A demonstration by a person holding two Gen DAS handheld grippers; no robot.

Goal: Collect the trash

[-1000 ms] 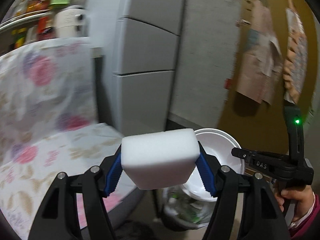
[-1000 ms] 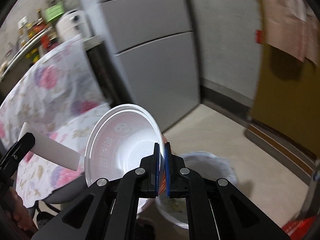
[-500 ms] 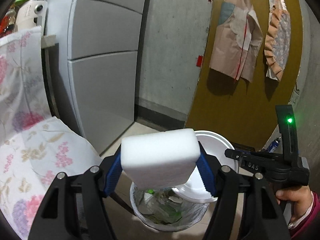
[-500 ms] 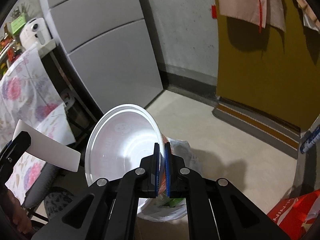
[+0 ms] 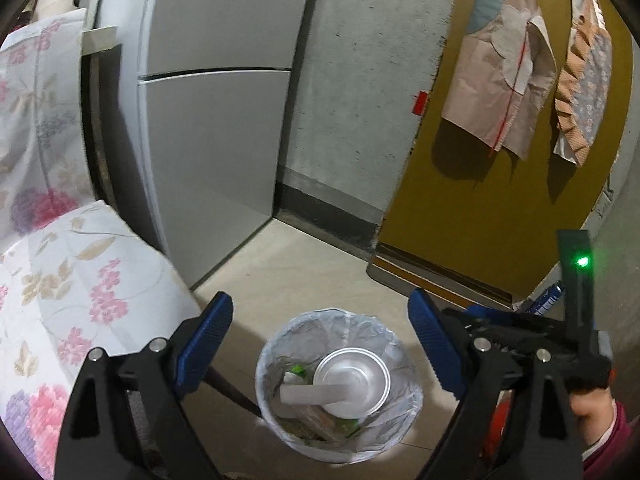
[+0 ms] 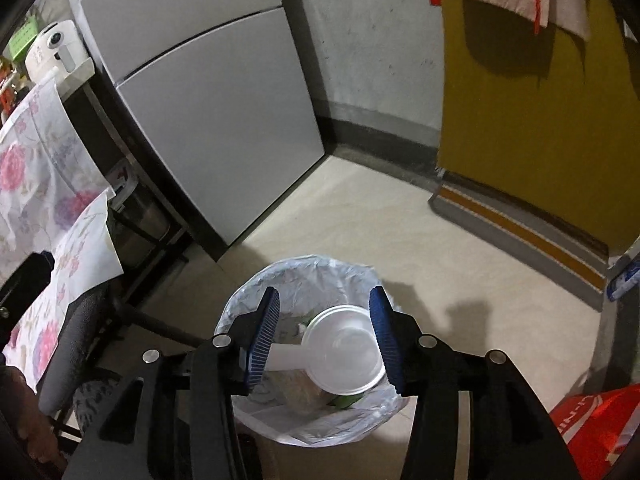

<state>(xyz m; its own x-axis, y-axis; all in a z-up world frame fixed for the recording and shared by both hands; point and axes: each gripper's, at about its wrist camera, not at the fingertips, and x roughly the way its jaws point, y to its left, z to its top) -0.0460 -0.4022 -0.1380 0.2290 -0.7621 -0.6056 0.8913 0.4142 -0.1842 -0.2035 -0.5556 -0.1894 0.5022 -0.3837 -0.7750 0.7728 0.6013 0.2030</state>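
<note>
A white trash bin (image 5: 276,412) lined with a clear bag stands on the floor below both grippers. Inside it lie a white disposable bowl (image 5: 352,380) and a white foam block (image 5: 300,394), on top of other scraps. My left gripper (image 5: 320,344) hangs over the bin, its jaws opening wide with nothing between them. In the right wrist view my right gripper (image 6: 324,334) is also above the bin (image 6: 320,428), its jaws opening and empty, with the bowl (image 6: 344,354) and the foam block (image 6: 286,356) seen below them.
A grey fridge (image 5: 208,112) stands behind the bin. A chair with a flowered cloth (image 5: 68,300) is at the left. A mustard door (image 5: 500,184) with hanging aprons (image 5: 504,80) is at the right. A red bag (image 6: 592,432) lies on the floor at lower right.
Both grippers sank toward the bin and opened. The foam block left the left gripper and the bowl left the right; both now lie in the bin.
</note>
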